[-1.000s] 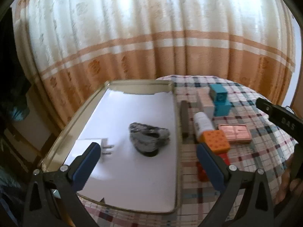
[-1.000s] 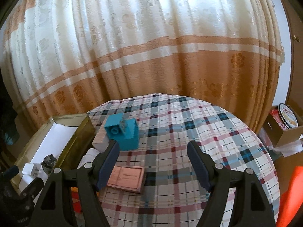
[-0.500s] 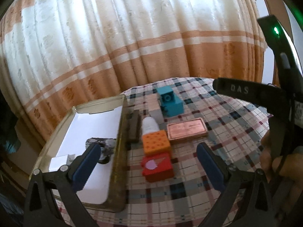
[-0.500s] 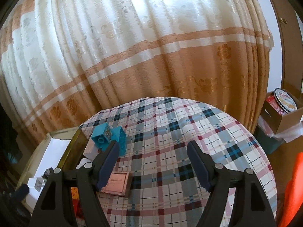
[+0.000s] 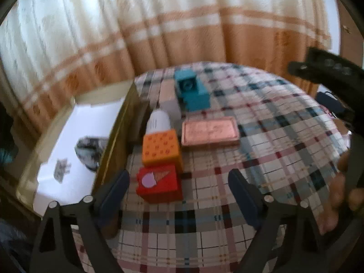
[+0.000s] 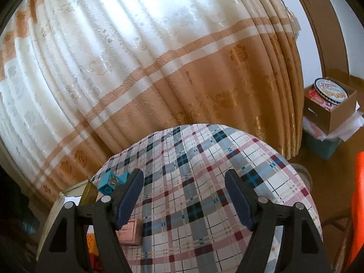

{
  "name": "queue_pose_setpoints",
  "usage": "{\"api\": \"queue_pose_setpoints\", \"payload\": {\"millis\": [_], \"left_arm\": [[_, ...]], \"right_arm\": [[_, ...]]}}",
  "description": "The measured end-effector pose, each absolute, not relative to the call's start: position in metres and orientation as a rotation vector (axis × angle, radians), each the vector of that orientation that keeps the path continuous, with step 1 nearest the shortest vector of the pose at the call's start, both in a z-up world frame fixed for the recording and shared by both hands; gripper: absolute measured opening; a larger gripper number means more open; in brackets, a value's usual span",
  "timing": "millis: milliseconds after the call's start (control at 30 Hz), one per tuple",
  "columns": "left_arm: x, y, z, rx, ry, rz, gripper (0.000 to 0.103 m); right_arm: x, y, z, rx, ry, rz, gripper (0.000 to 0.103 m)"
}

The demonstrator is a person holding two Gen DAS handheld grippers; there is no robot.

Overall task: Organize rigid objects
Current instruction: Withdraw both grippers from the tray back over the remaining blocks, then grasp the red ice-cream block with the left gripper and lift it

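Blocks on plaid cloth: red block, orange block, copper tin.
Left gripper and right gripper both gape wide, holding nothing.

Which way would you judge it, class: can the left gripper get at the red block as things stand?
Probably yes. The left gripper is open, and the red block lies just ahead between its fingers with nothing over it. The orange block behind it and the tray wall alongside leave little room.

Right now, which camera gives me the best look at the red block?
Left wrist view: the red block sits whole, just ahead of the open left gripper, though slightly blurred. The right wrist view shows only a red sliver behind its gripper's frame.
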State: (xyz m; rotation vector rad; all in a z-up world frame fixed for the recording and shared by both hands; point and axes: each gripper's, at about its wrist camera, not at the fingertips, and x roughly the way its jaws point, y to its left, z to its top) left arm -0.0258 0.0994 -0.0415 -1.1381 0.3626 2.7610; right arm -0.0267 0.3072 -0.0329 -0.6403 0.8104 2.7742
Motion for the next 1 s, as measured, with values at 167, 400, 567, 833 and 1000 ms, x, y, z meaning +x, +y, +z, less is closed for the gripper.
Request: {"api": "queue_pose_setpoints", "payload": {"millis": [167, 400, 567, 833, 1000], "left_arm": [[-0.042, 0.097, -0.06, -1.345, 0.33, 2.752, 0.089], [-0.046, 0.107, -0.061, -1.341, 0.324, 2.724, 0.09], [-0.052, 0.113, -0.063, -1.355, 0.321, 2.683, 0.101], [-0.052, 0.111, -0.064, -1.344, 0.146, 2.573, 0.078], [-0.049, 0.105, -0.06, -1.3, 0.092, 2.548, 0.054]], "right_arm": [[-0.028, 0.307, -0.032, -0.651, 0.804, 2.782, 0.076], [-0.029, 0.307, -0.035, -0.672, 0.822, 2.777, 0.076], [-0.03, 0.308, -0.036, -0.676, 0.832, 2.773, 0.076], [-0.03, 0.31, -0.038, -0.687, 0.849, 2.758, 0.076], [-0.032, 0.309, -0.039, -0.703, 0.838, 2.761, 0.076]]}}
